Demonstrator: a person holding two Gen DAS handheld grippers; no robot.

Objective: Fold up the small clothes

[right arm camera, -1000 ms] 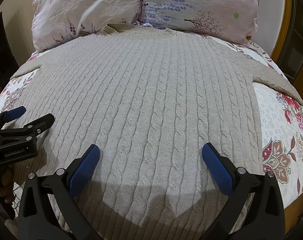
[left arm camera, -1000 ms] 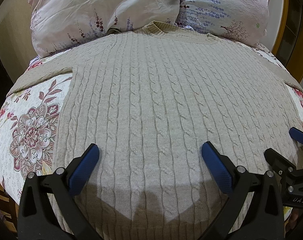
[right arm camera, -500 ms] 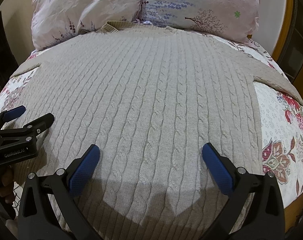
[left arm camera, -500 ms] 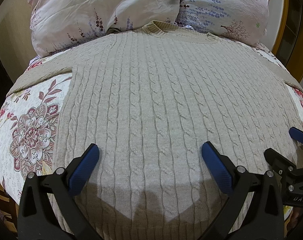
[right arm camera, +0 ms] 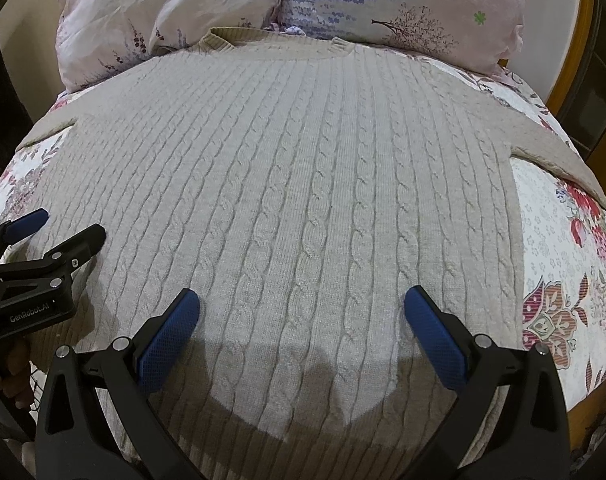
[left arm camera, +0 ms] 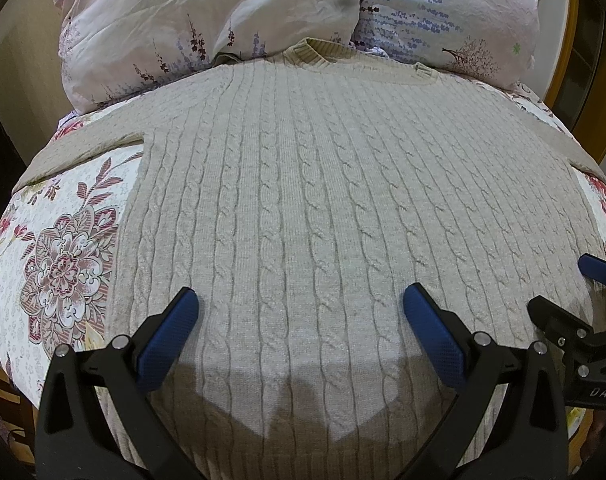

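A beige cable-knit sweater [left arm camera: 303,208] lies flat on the bed, neck towards the pillows, sleeves spread out to both sides; it also fills the right wrist view [right arm camera: 303,200]. My left gripper [left arm camera: 299,300] is open and empty, hovering over the lower left part of the sweater. My right gripper [right arm camera: 301,300] is open and empty over the lower right part. Each gripper shows at the edge of the other's view: the right one [left arm camera: 567,292] and the left one [right arm camera: 59,228], both open.
Two floral pillows [left arm camera: 223,20] [right arm camera: 403,4] lie at the head of the bed. A floral bedspread [left arm camera: 63,264] [right arm camera: 563,272] shows on both sides of the sweater. A wooden frame [right arm camera: 571,60] stands at the right.
Both grippers have moved slightly forward over the sweater. Nothing was grasped.
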